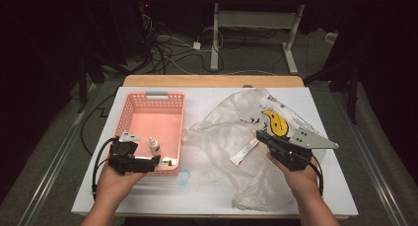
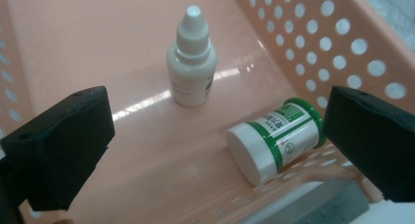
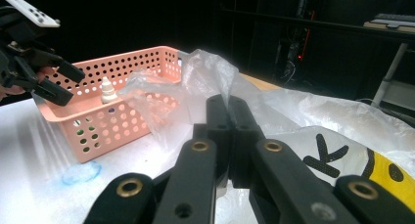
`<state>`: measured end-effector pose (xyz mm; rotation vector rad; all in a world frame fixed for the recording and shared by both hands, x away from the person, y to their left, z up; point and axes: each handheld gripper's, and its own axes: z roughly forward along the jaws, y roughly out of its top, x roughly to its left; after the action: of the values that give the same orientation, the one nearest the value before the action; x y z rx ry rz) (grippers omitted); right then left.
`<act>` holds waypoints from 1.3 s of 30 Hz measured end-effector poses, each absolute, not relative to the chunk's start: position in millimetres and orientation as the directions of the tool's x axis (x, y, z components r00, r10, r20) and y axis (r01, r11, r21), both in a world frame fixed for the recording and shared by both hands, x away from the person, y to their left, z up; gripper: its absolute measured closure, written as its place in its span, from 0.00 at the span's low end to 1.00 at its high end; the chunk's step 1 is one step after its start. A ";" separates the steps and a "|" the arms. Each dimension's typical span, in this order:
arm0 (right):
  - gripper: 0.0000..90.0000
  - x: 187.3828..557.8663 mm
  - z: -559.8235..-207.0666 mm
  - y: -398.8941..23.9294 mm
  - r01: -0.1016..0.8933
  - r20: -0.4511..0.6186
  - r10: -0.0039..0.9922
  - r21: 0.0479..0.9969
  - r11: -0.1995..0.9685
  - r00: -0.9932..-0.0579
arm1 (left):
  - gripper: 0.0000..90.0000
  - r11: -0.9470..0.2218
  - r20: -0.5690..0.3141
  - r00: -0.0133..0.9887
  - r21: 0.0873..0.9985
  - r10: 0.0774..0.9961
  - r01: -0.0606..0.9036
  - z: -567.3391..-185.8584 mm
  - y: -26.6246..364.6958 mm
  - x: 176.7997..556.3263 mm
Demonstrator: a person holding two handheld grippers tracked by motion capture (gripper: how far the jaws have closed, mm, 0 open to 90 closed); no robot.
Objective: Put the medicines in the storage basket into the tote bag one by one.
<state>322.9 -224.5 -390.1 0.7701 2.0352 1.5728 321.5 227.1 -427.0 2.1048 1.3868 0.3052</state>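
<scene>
Two small containers sit in the pink basket [image 1: 129,118], which serves as the landmark for everything else. A white dropper bottle [image 2: 191,60] stands upright on the basket floor, and a white jar with a green label [image 2: 276,138] lies on its side just beside the bottle, close to the perforated wall at the basket's near corner. The left gripper [image 1: 156,160] hangs at that near corner, over the basket's near rim, its two black jaws spread wide apart with nothing pressed between them; in the left gripper view the jar lies between the jaws, nearer to one of them, though whether that jaw touches it is hard to say. To the right of the basket a crumpled clear plastic bag [image 1: 231,118] with a yellow smiling face printed on it spreads across the white table [image 1: 88,196], one edge reaching the basket's side. A small white and red sachet [image 1: 245,152] lies on the bag. The right gripper [image 1: 260,134] rests over the bag, well apart from the basket, its jaws pressed together, seemingly pinching a fold of the thin plastic.
</scene>
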 end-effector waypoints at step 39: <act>1.00 322.9 -391.2 -223.3 0.159 -0.015 0.667 0.967 0.199 -0.745 | 0.98 -0.506 -0.207 0.629 0.434 0.749 0.745 -417.9 201.7 337.2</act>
<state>322.9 -223.3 -391.2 0.7683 2.0469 1.5686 337.2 201.7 -417.9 2.3650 1.1735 0.0112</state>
